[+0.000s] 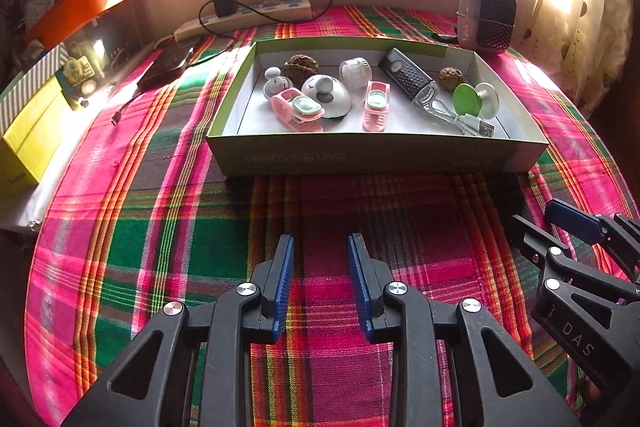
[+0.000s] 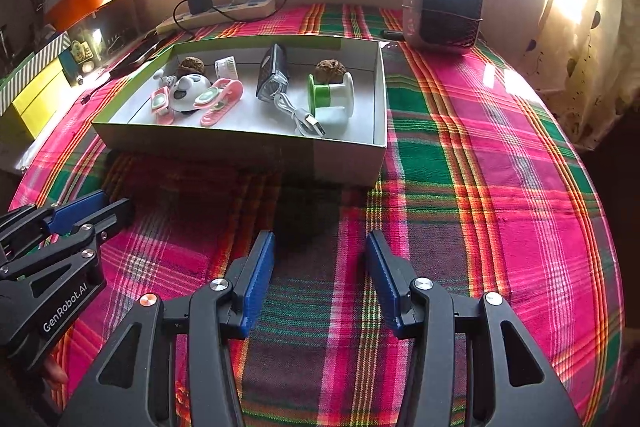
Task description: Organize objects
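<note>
1. On the woven plaid cloth [image 1: 120, 227] we see a shallow cardboard box [image 1: 376, 151] holding two ridged pink clips [image 1: 376, 105], a glossy white dome [image 1: 328, 95] and rough brown balls [image 1: 300, 67].
2. Our left gripper [image 1: 320, 247] and right gripper [image 2: 320, 247] hover before it, ribbed blue pads [image 2: 260, 279] apart, grasping nothing.

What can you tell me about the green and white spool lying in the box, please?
The green and white spool looks like plastic: a green core and green disc on one end, a white flange on the other. It lies on its side near the right end of the open box, beside a white USB cable and in front of a brown walnut.
</note>
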The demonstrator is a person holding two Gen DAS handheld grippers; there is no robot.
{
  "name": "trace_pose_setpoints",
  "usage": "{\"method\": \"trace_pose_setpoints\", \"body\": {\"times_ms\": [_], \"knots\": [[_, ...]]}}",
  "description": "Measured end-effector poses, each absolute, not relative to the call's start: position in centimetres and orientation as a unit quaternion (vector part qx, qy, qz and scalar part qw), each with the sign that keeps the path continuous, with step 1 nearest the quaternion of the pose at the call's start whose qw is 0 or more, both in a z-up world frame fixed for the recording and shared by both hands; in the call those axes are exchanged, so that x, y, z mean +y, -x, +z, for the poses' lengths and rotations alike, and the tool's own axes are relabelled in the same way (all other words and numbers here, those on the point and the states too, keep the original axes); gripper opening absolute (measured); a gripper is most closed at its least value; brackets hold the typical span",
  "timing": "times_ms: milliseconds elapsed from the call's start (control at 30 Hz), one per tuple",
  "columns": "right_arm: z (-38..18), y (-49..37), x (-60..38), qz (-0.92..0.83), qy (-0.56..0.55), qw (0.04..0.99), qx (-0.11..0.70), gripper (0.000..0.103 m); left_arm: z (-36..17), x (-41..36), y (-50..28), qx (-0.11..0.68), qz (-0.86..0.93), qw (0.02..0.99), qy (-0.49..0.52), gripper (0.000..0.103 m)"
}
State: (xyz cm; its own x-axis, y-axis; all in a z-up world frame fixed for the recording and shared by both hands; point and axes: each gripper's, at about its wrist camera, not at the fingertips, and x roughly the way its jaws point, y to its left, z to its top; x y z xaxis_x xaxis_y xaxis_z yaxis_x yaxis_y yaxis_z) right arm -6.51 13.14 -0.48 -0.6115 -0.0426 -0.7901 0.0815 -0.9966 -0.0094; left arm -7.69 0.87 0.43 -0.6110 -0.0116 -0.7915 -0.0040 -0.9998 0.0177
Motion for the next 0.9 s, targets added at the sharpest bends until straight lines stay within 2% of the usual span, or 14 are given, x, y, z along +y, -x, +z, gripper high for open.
{"method": "trace_pose_setpoints", "body": {"times_ms": [333,900], "knots": [[-0.50,6.62,13.86,-0.899,-0.439,0.013,0.011,0.060,0.31,0.91,7.44,-0.005,-0.905,0.005,-0.426,0.026],[-0.45,6.63,13.78,-0.898,-0.439,0.011,0.012,0.061,0.30,0.91,7.46,-0.007,-0.905,0.006,-0.426,0.026]]}}
